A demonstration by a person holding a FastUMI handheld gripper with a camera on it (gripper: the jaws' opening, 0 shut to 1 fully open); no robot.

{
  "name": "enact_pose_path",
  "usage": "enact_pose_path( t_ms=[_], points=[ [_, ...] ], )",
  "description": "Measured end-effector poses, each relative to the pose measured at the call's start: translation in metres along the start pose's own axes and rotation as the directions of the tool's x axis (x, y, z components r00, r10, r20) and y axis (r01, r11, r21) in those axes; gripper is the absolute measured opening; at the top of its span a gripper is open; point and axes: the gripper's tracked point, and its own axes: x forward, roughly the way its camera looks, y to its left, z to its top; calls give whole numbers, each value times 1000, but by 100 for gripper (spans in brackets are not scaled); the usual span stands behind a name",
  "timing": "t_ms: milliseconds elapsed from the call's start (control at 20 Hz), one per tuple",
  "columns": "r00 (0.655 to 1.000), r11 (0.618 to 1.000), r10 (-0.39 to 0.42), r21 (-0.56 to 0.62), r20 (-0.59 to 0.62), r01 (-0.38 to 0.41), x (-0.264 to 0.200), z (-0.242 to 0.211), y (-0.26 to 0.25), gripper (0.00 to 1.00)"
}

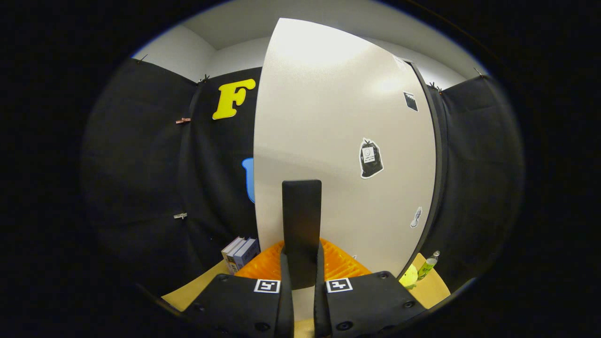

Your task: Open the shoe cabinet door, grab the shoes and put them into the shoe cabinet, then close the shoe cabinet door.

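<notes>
White cabinet door [338, 141] stands upright just ahead, long axis vertical; my tool [303, 267] pinches its dark upright handle [302, 220] between both fingers, orange mat [338, 263] beneath.

Your claw [303, 270] points straight ahead, level, its two fingers [285, 277] drawn close together, nearly parallel, pressing a dark upright handle.

The shoe cabinet door [342, 141] looks smooth, faintly glossy laminate, with paper-like stickers [370, 158]. The orange basket [338, 263] looks ribbed plastic; the bench [188, 291] is matt wood.
</notes>
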Motion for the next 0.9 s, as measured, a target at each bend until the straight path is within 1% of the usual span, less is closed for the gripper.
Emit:
enact_pose_path(
  t_ms=[250,500,750,900],
  points=[
    [1000,1000,14,0,-5,-14,-20,1,-13,20],
    [1000,1000,4,5,-12,-4,-45,1,-34,20],
    [999,998,-47,32,-12,48,-80,0,-69,20],
    [995,994,-101,38,-12,101,-103,-2,-107,20]
  ],
)
